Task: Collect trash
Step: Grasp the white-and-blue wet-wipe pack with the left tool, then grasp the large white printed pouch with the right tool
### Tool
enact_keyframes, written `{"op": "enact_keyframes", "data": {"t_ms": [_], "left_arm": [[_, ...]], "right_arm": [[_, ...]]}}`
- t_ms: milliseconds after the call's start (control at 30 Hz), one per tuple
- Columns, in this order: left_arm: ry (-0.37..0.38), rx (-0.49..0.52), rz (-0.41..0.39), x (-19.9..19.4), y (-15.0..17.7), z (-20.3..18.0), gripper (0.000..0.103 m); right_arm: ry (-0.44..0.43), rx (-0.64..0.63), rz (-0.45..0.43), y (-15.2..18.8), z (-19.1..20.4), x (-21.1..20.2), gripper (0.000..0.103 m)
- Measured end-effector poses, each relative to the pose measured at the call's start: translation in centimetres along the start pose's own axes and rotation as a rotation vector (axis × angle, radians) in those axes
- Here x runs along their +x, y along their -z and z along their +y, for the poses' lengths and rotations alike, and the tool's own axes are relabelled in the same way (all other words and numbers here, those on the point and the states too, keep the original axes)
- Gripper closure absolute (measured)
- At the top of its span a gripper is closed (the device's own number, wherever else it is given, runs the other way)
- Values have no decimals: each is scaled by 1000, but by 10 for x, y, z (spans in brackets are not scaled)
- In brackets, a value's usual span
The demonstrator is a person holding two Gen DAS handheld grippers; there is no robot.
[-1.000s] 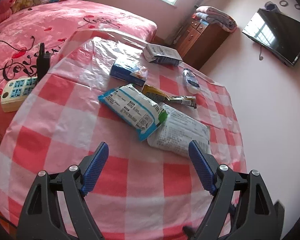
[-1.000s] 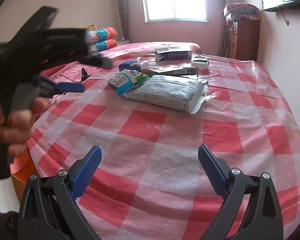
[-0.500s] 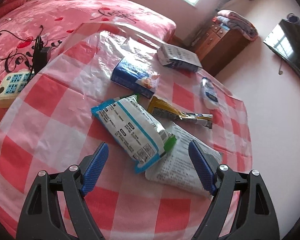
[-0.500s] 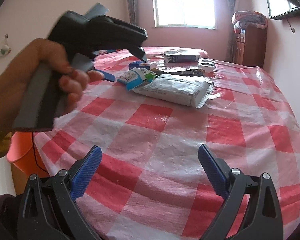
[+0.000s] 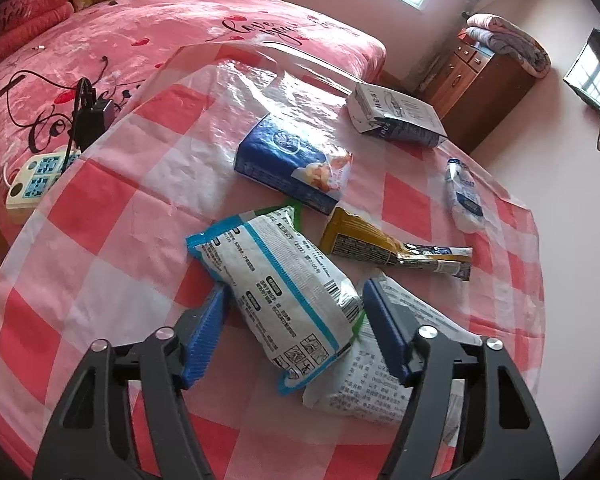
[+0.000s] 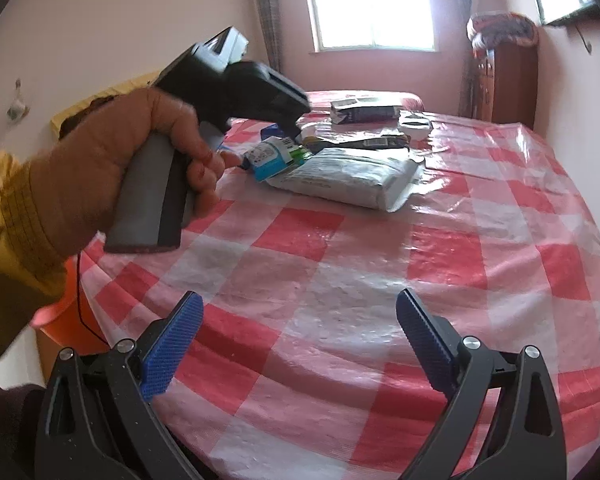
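Red and white checked plastic tablecloth (image 5: 112, 208) covers the table. On it, just in front of the blue tissue box (image 5: 292, 162), lies a white crinkly snack bag with blue edges (image 5: 276, 284). The left gripper (image 5: 292, 328) has been closing around the bag's near end, pads not clearly pressing yet. The bag looks light, soft and slippery, so pinch its middle. The right gripper (image 6: 300, 344) hangs open, empty.

A power strip (image 5: 32, 180) with a black charger (image 5: 94, 120) lies on the pink bed (image 5: 140, 40) beside the table's (image 5: 100, 220) far-left edge; a folded blanket (image 5: 508, 40) tops the wooden cabinet (image 5: 480, 88).
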State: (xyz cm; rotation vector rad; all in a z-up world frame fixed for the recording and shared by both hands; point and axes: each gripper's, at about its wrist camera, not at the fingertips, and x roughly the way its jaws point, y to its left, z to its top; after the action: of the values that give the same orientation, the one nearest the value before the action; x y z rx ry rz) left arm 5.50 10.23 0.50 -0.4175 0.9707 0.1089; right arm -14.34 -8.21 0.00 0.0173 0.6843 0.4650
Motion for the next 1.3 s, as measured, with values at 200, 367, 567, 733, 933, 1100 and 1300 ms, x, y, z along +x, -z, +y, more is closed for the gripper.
{"op": "enact_keyframes", "data": {"t_ms": [200, 367, 567, 733, 933, 1100, 1300], "left_arm": [[-10, 29, -21, -1, 2, 0, 44], [7, 34, -22, -3, 3, 3, 48], [40, 43, -21, -6, 6, 7, 52], [80, 38, -10, -9, 8, 12, 54], [123, 46, 0, -13, 12, 19, 55], [143, 56, 4, -16, 14, 24, 55], [147, 67, 9, -23, 18, 34, 55]], "right_arm": [[-30, 57, 50, -12, -14, -2, 7], [-60, 139, 117, -25, -34, 9, 7], [-87, 209, 143, -43, -57, 22, 7], [-115, 286, 151, -61, -79, 37, 7], [-128, 317, 164, -82, -99, 60, 7], [-127, 302, 157, -102, -109, 83, 7], [-155, 269, 148, -121, -109, 104, 7]]}}
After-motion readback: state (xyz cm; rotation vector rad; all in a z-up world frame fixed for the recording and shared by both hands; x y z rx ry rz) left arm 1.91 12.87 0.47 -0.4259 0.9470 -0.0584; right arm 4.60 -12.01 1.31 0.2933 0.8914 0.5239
